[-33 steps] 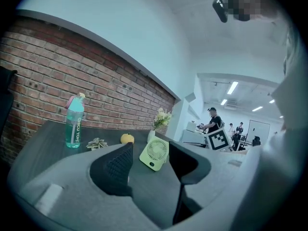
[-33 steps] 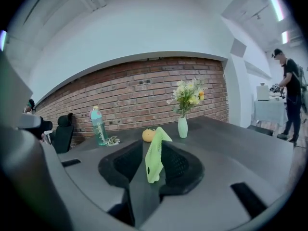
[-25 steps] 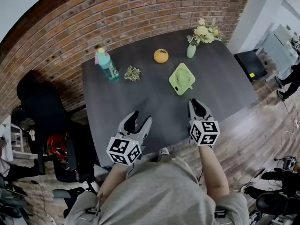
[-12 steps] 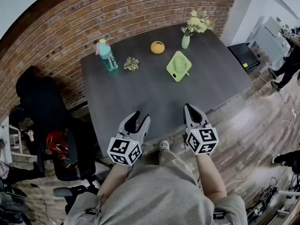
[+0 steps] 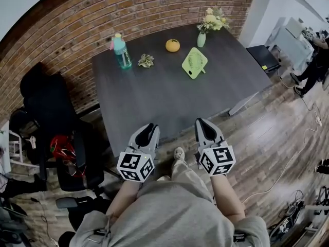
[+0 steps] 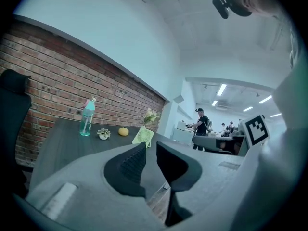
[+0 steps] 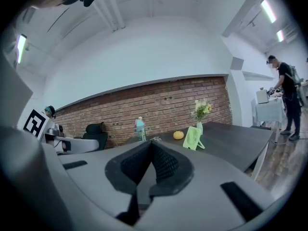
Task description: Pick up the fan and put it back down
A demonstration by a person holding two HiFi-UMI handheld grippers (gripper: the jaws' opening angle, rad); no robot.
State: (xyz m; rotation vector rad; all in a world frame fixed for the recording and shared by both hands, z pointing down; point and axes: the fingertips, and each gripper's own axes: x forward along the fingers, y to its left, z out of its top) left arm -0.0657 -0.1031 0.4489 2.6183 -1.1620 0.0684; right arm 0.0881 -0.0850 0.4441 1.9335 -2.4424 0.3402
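Observation:
The light-green fan (image 5: 195, 63) stands upright on the far right part of the dark table (image 5: 164, 102), leaning on its stand. It also shows small in the left gripper view (image 6: 143, 136) and the right gripper view (image 7: 192, 138). Both grippers hang off the table's near edge, over the wooden floor and far from the fan. My left gripper (image 5: 149, 130) (image 6: 150, 146) is closing, with a narrow gap and nothing between its jaws. My right gripper (image 5: 203, 123) (image 7: 151, 143) is shut and empty.
Along the table's back stand a teal bottle (image 5: 121, 51), a small potted plant (image 5: 146, 60), an orange round thing (image 5: 172, 45) and a vase of flowers (image 5: 205, 27). A black office chair (image 5: 46, 112) is at the left. People stand far off at the right.
Both grippers have drawn back from over the table's near edge to over the floor, and the table looks farther away. The left jaws have narrowed.

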